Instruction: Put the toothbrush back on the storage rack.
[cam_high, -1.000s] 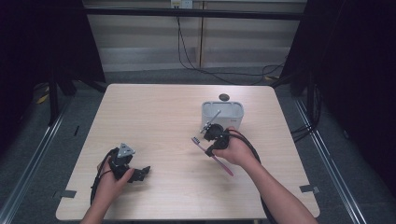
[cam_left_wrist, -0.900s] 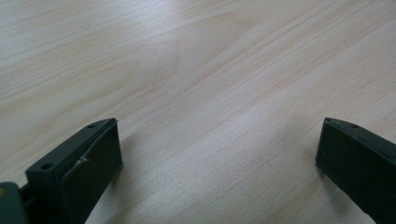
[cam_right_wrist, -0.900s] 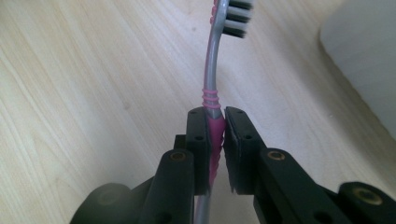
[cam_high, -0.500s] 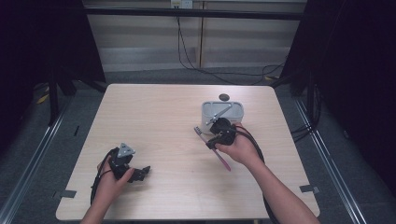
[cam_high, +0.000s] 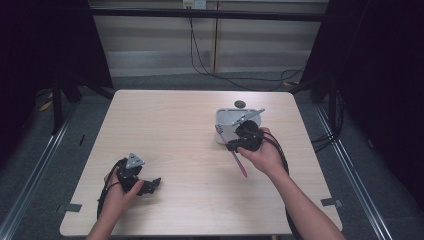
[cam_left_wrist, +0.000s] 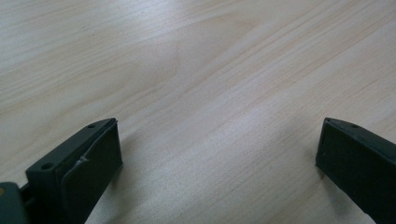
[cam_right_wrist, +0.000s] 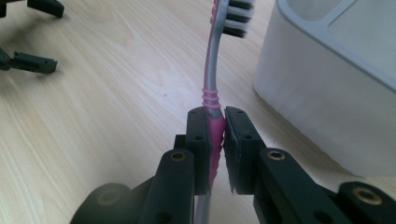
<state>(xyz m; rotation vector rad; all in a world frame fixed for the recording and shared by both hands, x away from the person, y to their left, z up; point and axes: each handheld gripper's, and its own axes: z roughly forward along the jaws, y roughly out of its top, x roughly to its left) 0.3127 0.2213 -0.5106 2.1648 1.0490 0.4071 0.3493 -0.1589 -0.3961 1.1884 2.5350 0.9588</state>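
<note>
A pink and grey toothbrush (cam_right_wrist: 212, 100) stands between the jaws of my right gripper (cam_right_wrist: 215, 128), which is shut on its pink handle, with the bristles (cam_right_wrist: 235, 18) at the top. In the high view the right gripper (cam_high: 233, 146) holds the toothbrush (cam_high: 239, 164) just in front of a white container (cam_high: 225, 116). That container (cam_right_wrist: 327, 79) rises close on the right in the right gripper view. My left gripper (cam_high: 150, 185) rests near the table's front left, and in its own view the left gripper (cam_left_wrist: 219, 140) is wide open over bare wood.
A small dark round thing (cam_high: 240, 104) lies on the light wooden table (cam_high: 165, 125) just behind the container. The other gripper's jaws (cam_right_wrist: 32, 63) show far off at the upper left. Dark floor, rails and cables surround the table.
My right gripper has carried the toothbrush away from the person and slightly right, closer to the white container. The left gripper has stayed put.
</note>
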